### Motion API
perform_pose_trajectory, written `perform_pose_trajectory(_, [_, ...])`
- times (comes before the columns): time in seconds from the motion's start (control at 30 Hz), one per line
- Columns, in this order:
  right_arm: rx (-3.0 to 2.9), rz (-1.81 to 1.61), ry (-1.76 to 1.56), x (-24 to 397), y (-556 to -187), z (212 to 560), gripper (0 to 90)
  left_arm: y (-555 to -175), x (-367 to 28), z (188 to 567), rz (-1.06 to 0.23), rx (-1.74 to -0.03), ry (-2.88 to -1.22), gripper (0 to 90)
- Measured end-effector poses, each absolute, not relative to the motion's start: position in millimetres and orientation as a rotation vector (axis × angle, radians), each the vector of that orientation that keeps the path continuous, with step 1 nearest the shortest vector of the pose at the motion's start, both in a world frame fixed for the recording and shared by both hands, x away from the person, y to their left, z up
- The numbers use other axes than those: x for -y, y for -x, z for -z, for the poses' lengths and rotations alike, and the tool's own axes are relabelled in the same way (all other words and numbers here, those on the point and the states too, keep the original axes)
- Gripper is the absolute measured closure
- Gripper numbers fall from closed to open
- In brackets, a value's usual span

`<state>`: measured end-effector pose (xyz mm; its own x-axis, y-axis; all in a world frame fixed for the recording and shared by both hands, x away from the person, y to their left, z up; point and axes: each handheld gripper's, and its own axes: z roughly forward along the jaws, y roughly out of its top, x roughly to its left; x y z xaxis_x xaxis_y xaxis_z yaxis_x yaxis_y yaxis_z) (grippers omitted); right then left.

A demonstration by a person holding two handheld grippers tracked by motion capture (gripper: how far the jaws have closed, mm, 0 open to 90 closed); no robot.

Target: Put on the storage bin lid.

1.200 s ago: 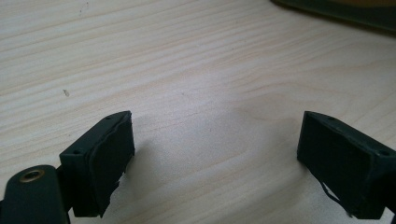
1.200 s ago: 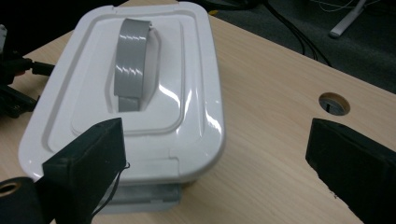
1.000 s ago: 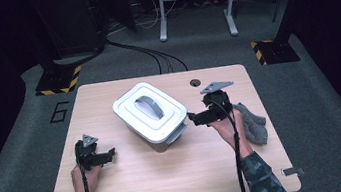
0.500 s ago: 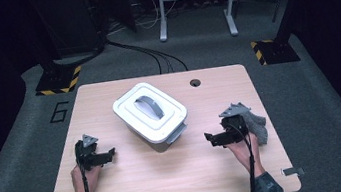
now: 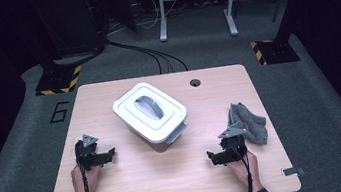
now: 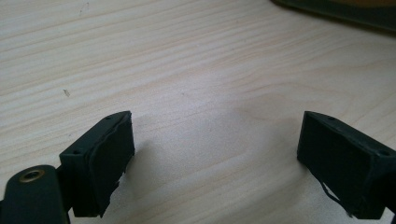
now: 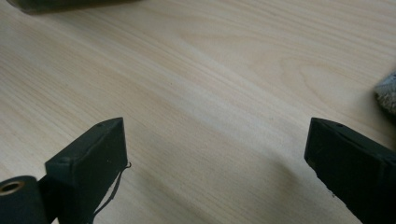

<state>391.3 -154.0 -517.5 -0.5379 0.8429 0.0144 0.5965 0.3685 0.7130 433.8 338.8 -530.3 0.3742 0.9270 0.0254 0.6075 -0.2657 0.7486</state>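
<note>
- The white lidded box (image 5: 151, 115) stands mid-surface, turned at an angle, lid seated, grey handle (image 5: 150, 106) on top, a grey latch (image 5: 176, 133) on its near end.
- The grey cloth (image 5: 249, 122) lies crumpled near the right edge of the surface (image 5: 171, 187), just beyond the right gripper (image 5: 216, 157); from above I cannot tell whether they touch.
- Right gripper: low over the near right of the surface, fingers (image 7: 88, 163) spread wide, bare wood between them. A corner of the cloth (image 7: 387, 95) shows off to one side.
- Left gripper (image 5: 107, 155): low at the near left, well apart from the box, fingers (image 6: 100, 156) wide and empty.
- Judgement: neither thing is engaged; both grippers stand at rest, so a step appears closed or not begun.
- Next move, as judged: the cloth lies nearest the right gripper. A pick calls for turning the open fingers toward it, straddling a raised fold and closing. Opening the box instead calls for a reach to the latch or handle.
</note>
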Motion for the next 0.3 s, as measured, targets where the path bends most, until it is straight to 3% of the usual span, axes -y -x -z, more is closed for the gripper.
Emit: perform_pose_trajectory(0.3, [-2.287,-0.952,-1.273,157.6,-388.5,526.5,3.4,-433.8,-338.7,530.0,-0.625,-1.324,-1.983,10.8])
